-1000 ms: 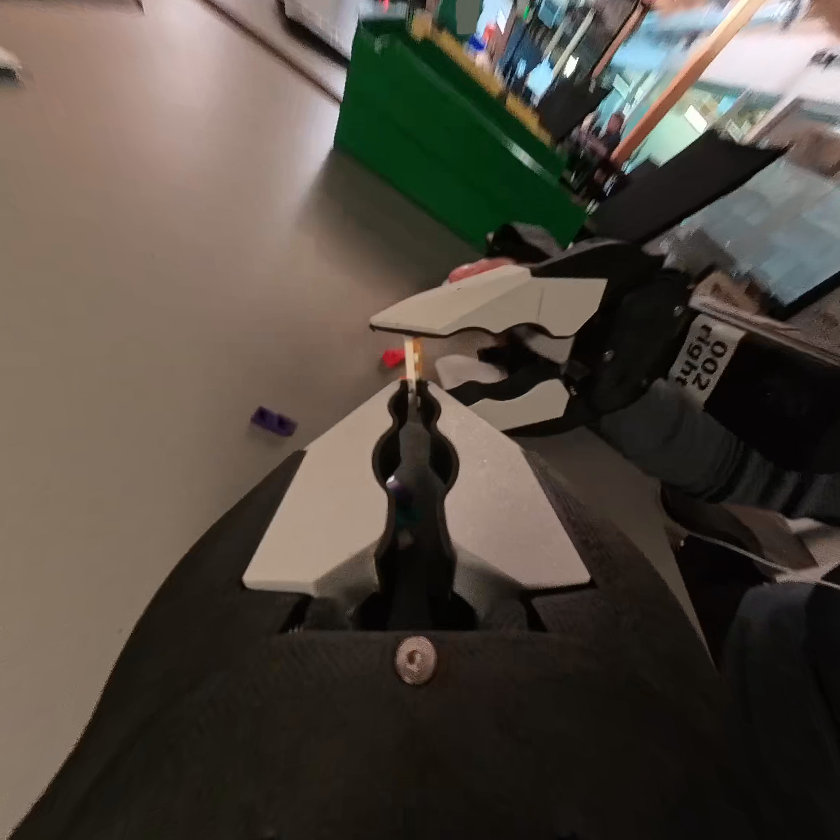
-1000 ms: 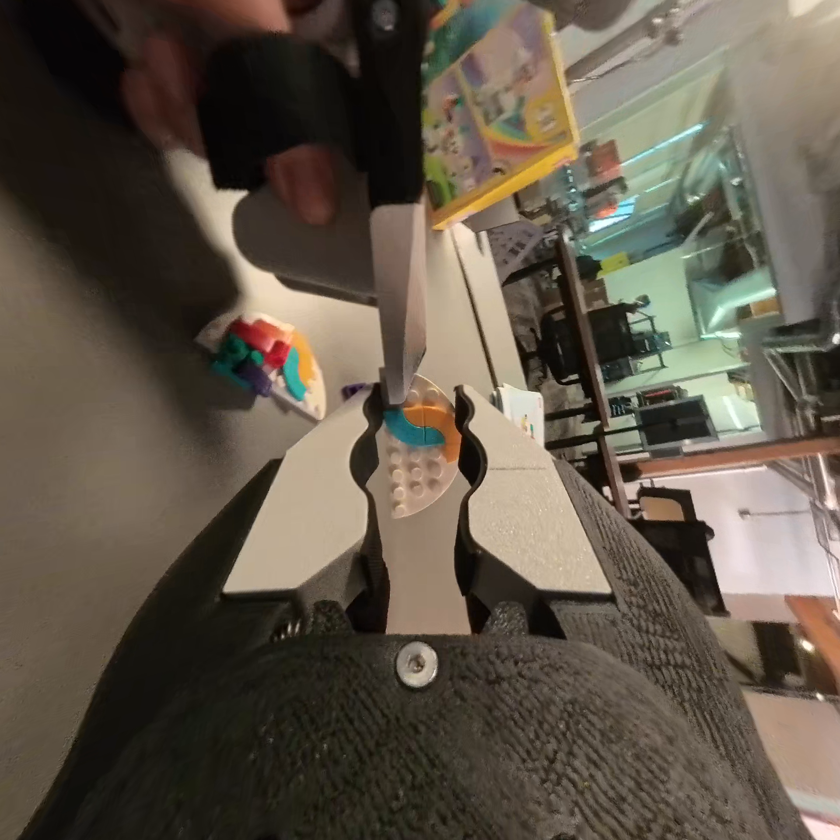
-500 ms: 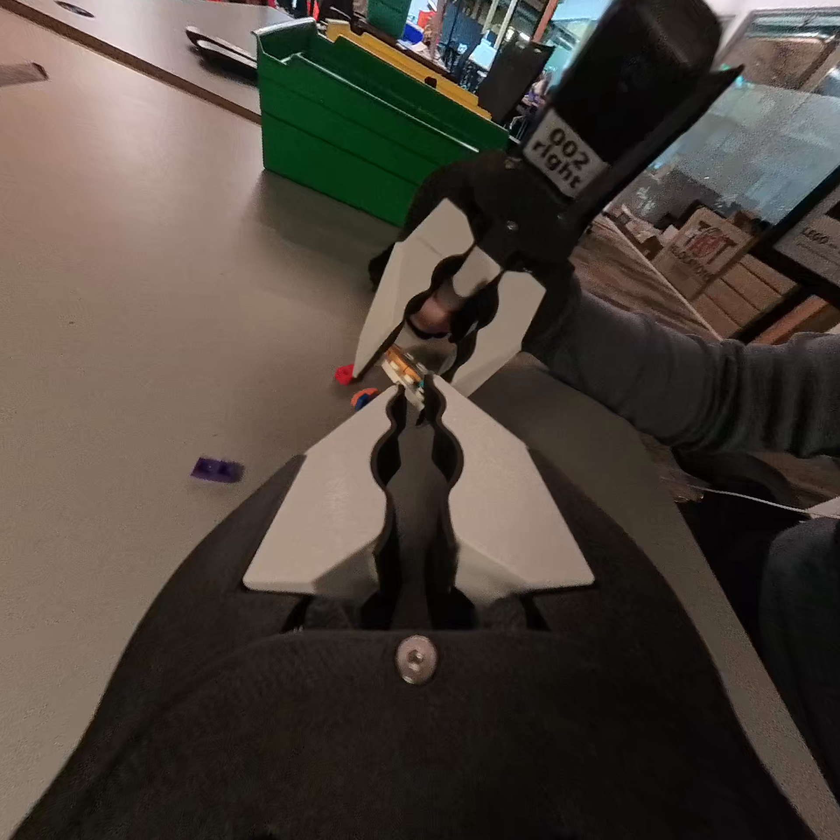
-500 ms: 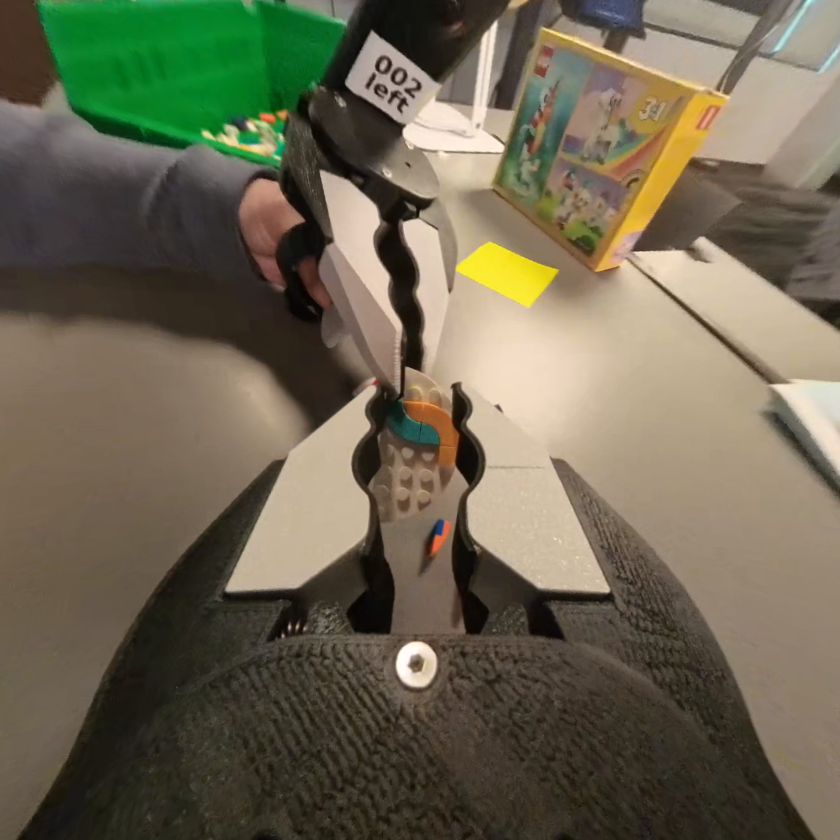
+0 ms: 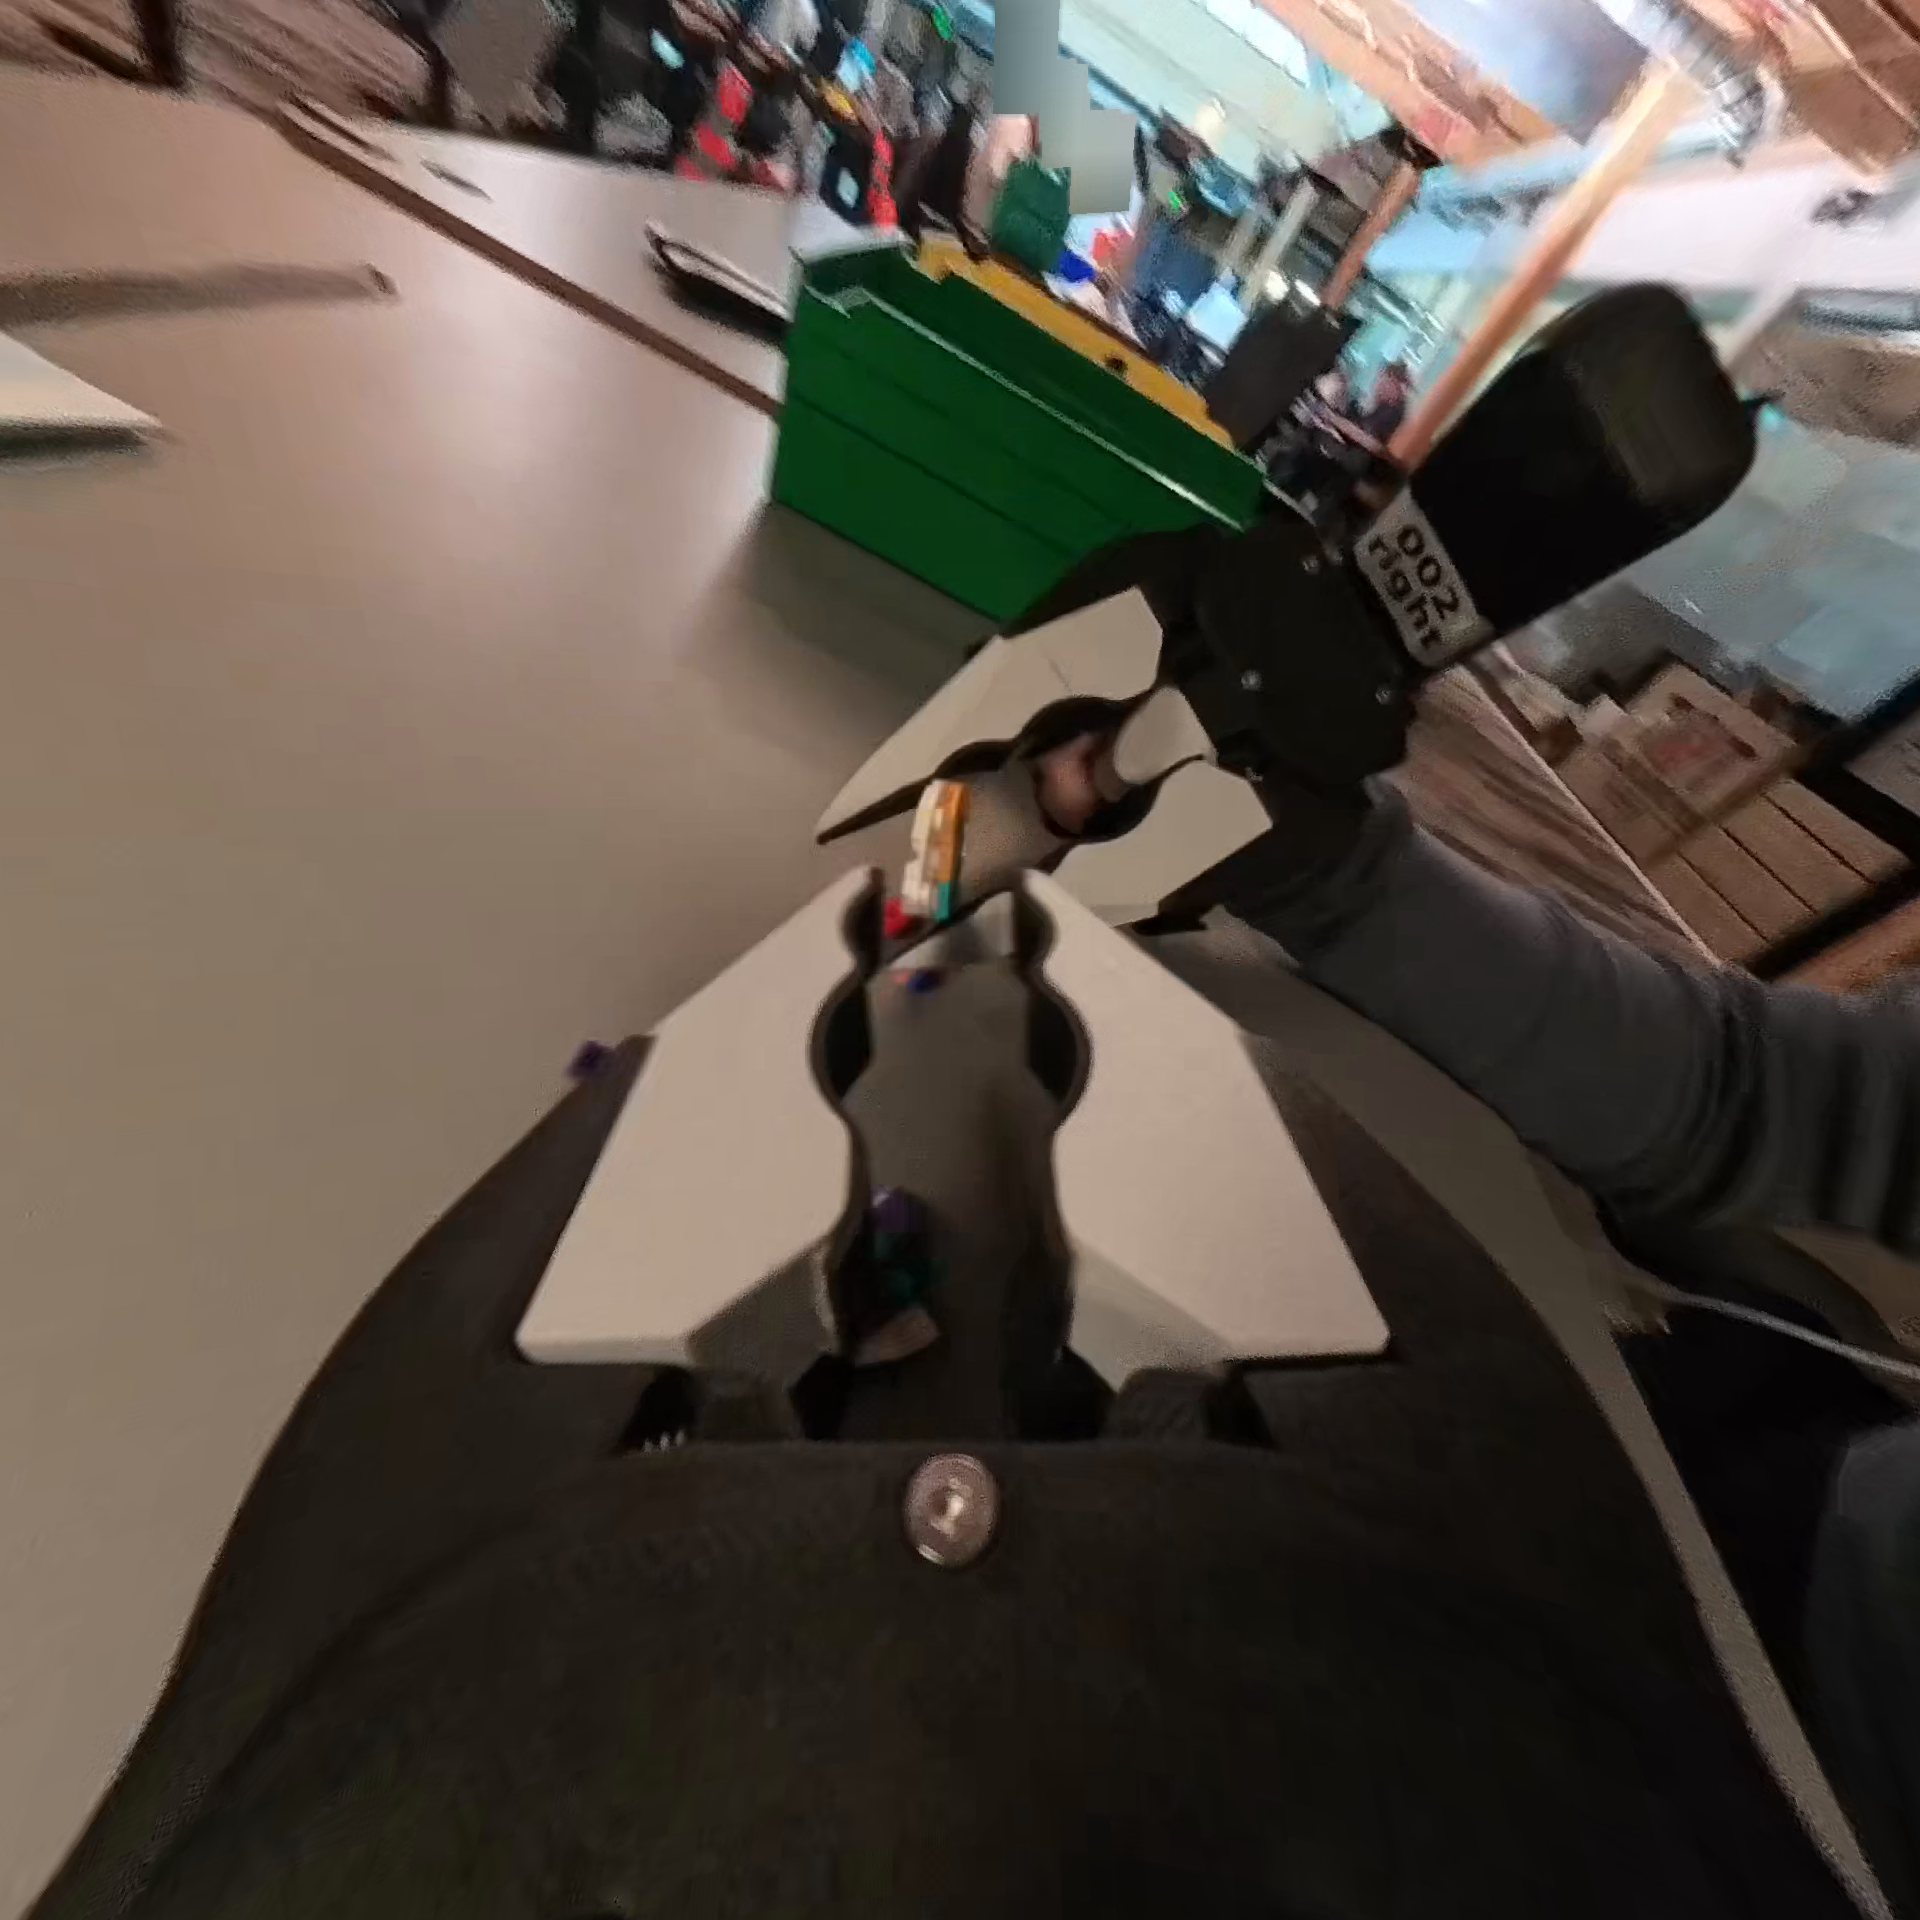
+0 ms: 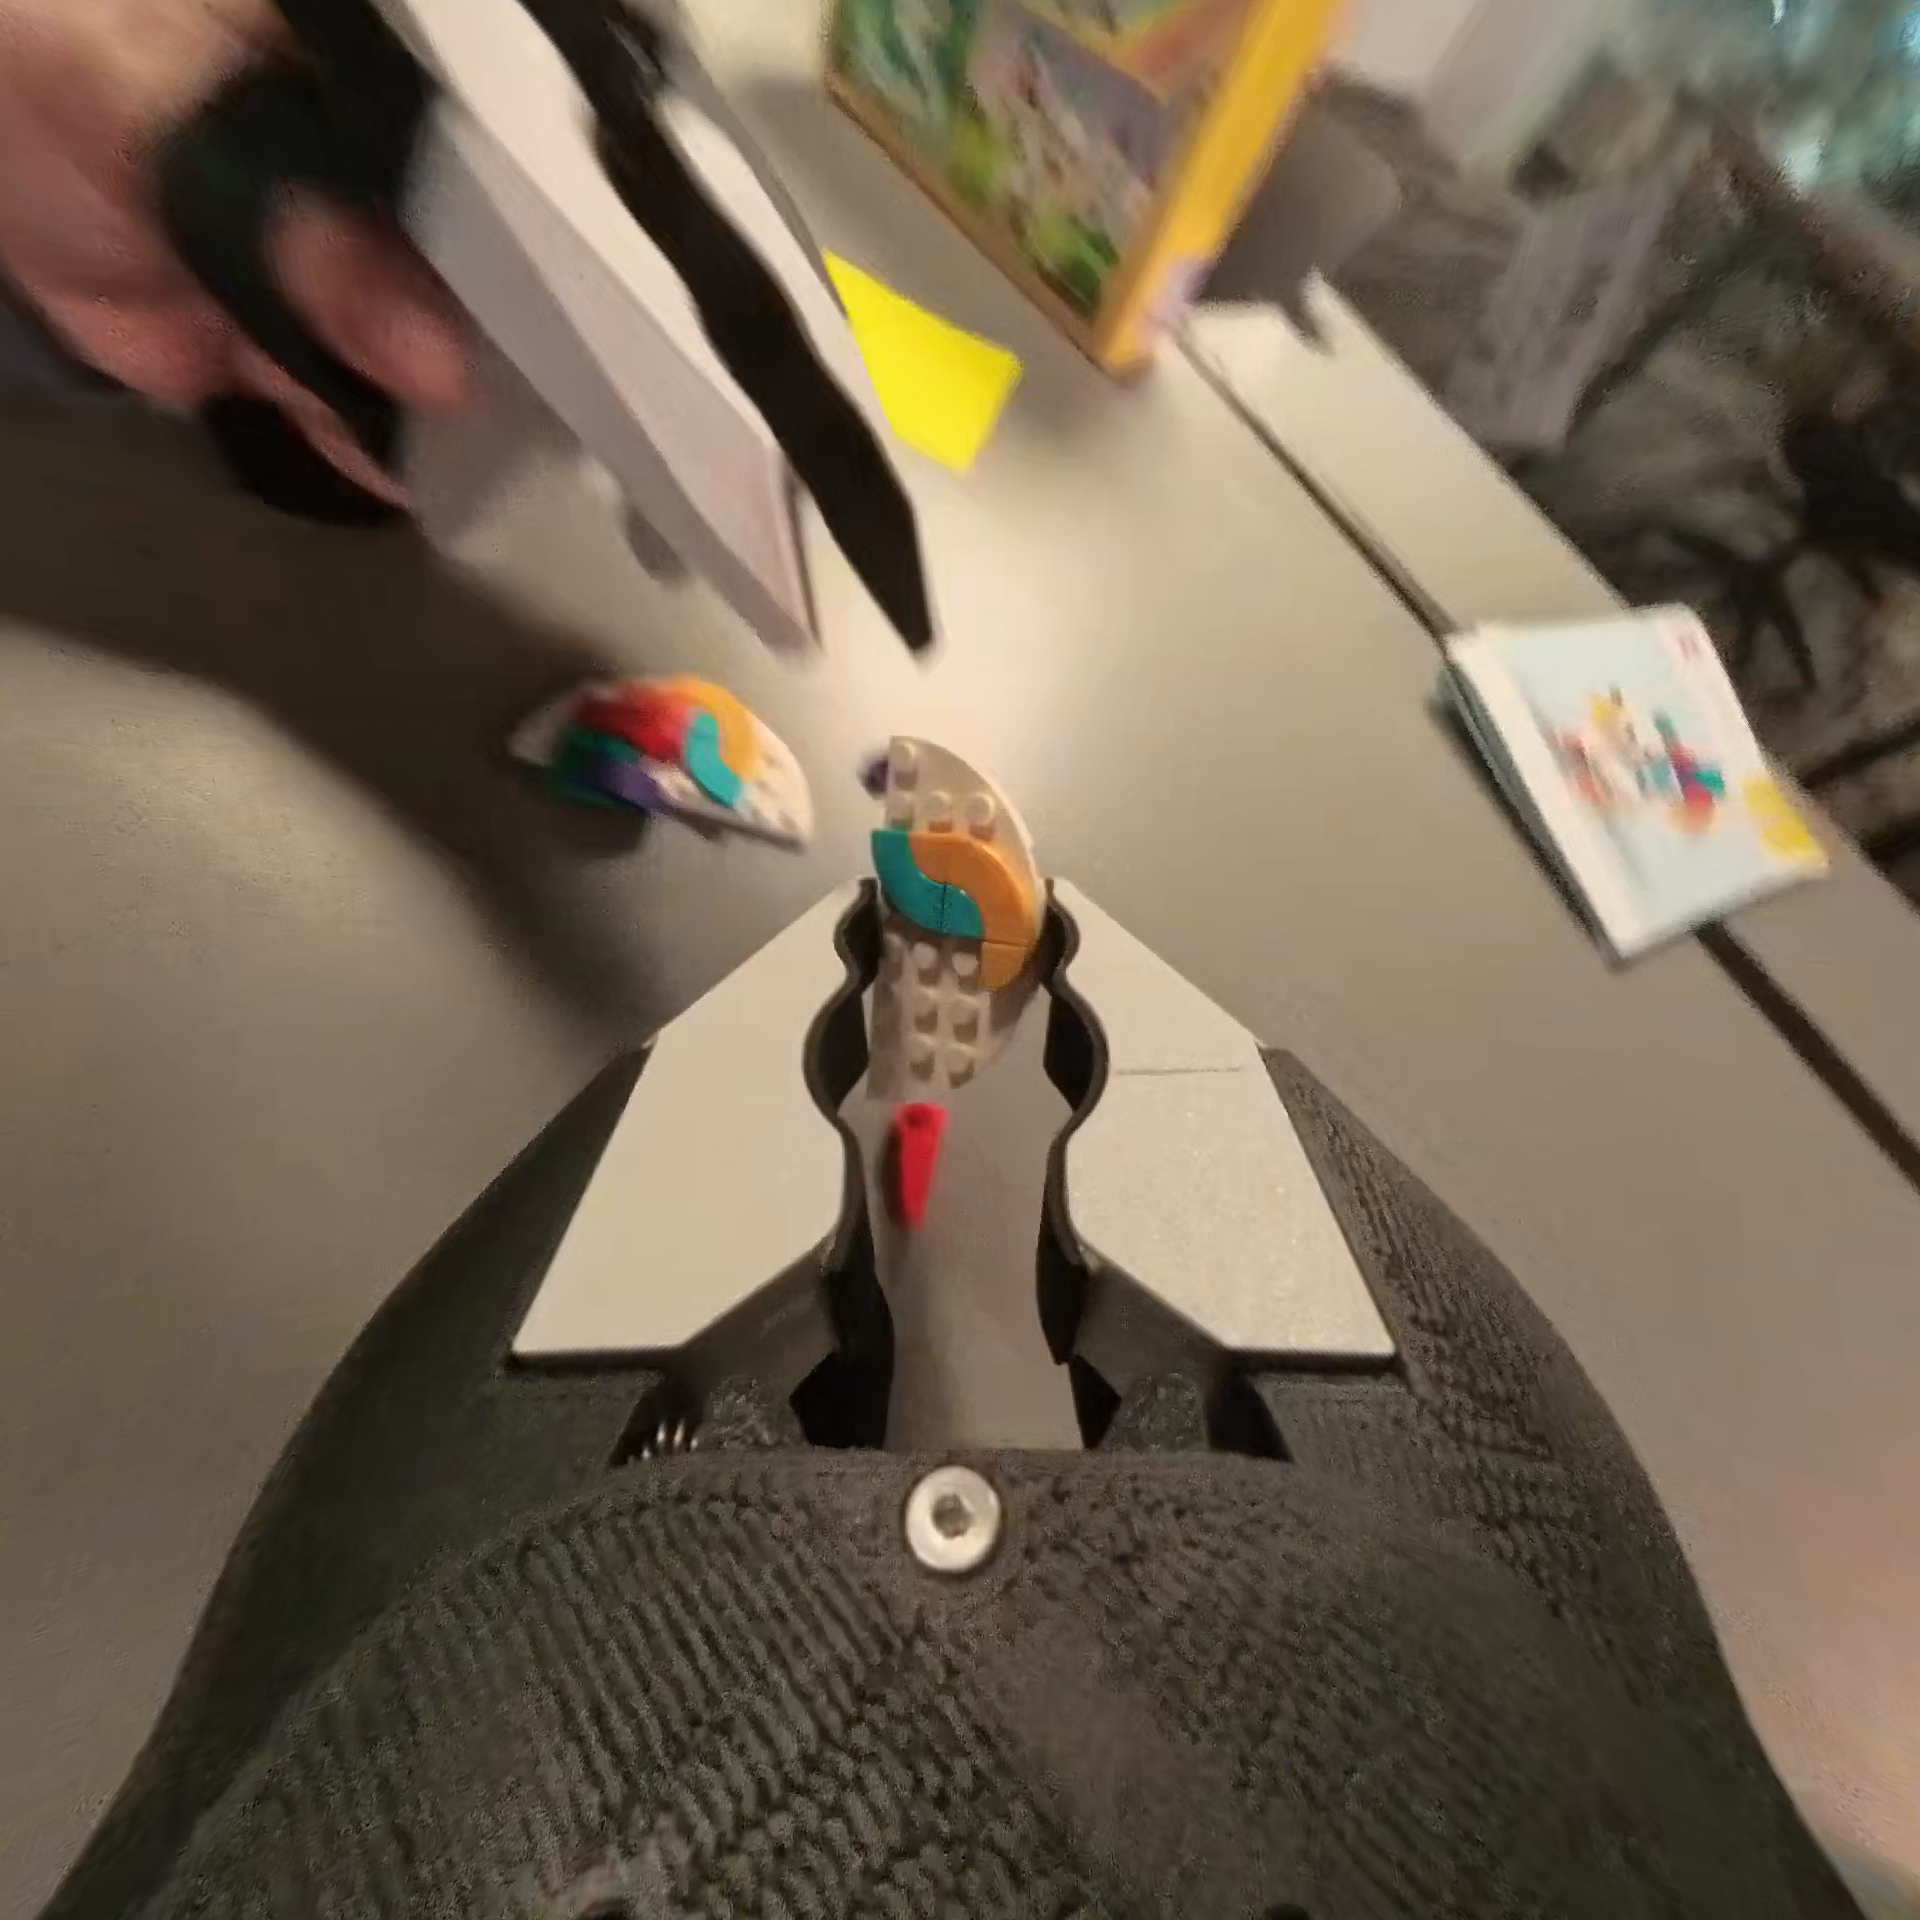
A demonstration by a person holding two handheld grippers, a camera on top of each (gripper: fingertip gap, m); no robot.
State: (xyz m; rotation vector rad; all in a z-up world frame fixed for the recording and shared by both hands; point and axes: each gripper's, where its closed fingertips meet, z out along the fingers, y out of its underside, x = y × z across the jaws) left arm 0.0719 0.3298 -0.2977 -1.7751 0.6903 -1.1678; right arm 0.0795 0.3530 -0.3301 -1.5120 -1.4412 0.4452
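Between right gripper jaws: one studded half-round plate, pinched; left gripper jaws spread, empty.

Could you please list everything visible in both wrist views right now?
Half-round brick plate: one, white with teal and orange arcs, between the right jaws.
Brick assembly: one, multicoloured, on the table left of the plate.
Red piece: one, on the table under the right jaws.
Purple piece: one, on the table.
Yellow note: one, on the table.
Toy box: one, yellow-edged, standing.
Booklet: one, pale, far right.
Green bin: one, on the table.
Left gripper: open, empty.
Right gripper: shut on the plate.
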